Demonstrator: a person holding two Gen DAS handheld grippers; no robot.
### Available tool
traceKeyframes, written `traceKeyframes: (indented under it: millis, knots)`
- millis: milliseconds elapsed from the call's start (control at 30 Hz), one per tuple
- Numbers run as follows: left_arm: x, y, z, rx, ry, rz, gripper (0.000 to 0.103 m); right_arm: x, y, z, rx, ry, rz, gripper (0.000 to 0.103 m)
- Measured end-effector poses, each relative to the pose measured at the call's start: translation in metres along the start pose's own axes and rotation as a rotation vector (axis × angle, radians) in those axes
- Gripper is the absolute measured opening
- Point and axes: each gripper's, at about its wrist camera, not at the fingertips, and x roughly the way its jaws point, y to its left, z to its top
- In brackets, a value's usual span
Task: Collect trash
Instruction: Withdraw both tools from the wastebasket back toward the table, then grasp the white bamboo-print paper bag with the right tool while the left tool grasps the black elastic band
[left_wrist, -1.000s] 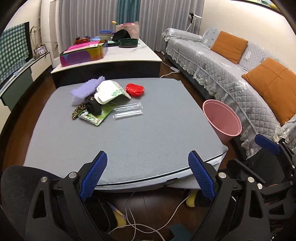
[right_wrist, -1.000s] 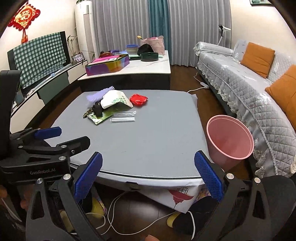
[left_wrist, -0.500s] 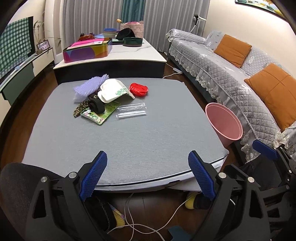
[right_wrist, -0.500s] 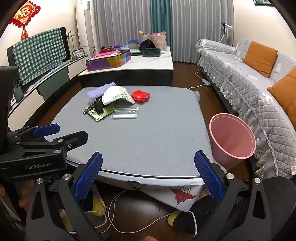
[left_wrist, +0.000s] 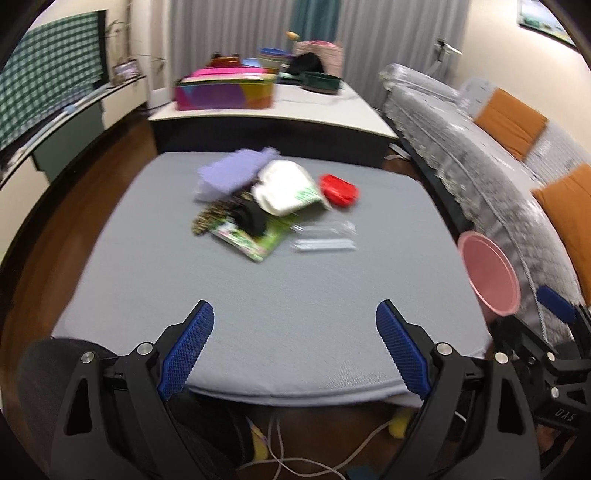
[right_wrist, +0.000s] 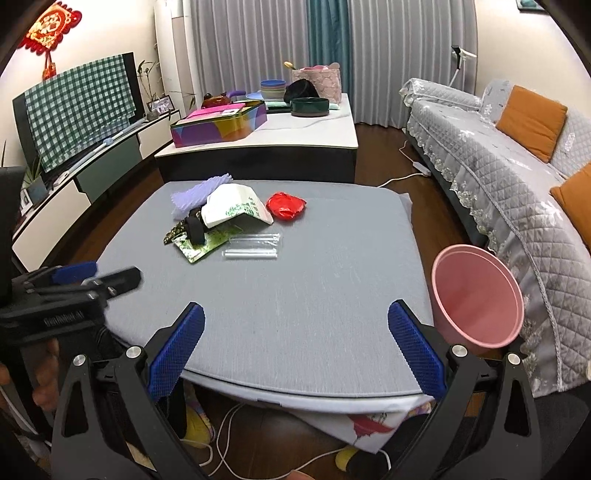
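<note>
A pile of trash lies at the far middle of the grey table (right_wrist: 295, 295): a purple foam sheet (right_wrist: 197, 194), a white paper bag (right_wrist: 236, 208), a red wrapper (right_wrist: 286, 206), a black roll (right_wrist: 194, 230), a green packet (right_wrist: 205, 243) and clear plastic tubes (right_wrist: 253, 245). The pile also shows in the left wrist view, with the white bag (left_wrist: 284, 192) and red wrapper (left_wrist: 338, 190). A pink bin (right_wrist: 476, 295) stands off the table's right edge. My left gripper (left_wrist: 293, 350) and right gripper (right_wrist: 295, 350) are both open and empty over the near edge.
A grey sofa (right_wrist: 517, 177) with orange cushions runs along the right. A second low table (right_wrist: 266, 136) behind holds a colourful box and bowls. A TV stand (right_wrist: 74, 170) is at the left. Cables lie on the floor under the table's near edge.
Both grippers have moved forward and up toward the table; the left one moved faster and its view is blurred. Both stay open. The trash has not moved.
</note>
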Motion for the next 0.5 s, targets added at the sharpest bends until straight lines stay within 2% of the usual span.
traceKeyframes:
  millis: [400, 500]
  knots:
    - [0.048, 0.073, 0.067, -0.096, 0.005, 0.152, 0.087, 0.103, 0.013, 0.056, -0.119, 0.021, -0.087, 0.098]
    - [0.062, 0.085, 0.079, -0.114, 0.001, 0.178, 0.087, 0.139, 0.023, 0.068, -0.176, 0.016, -0.069, 0.098]
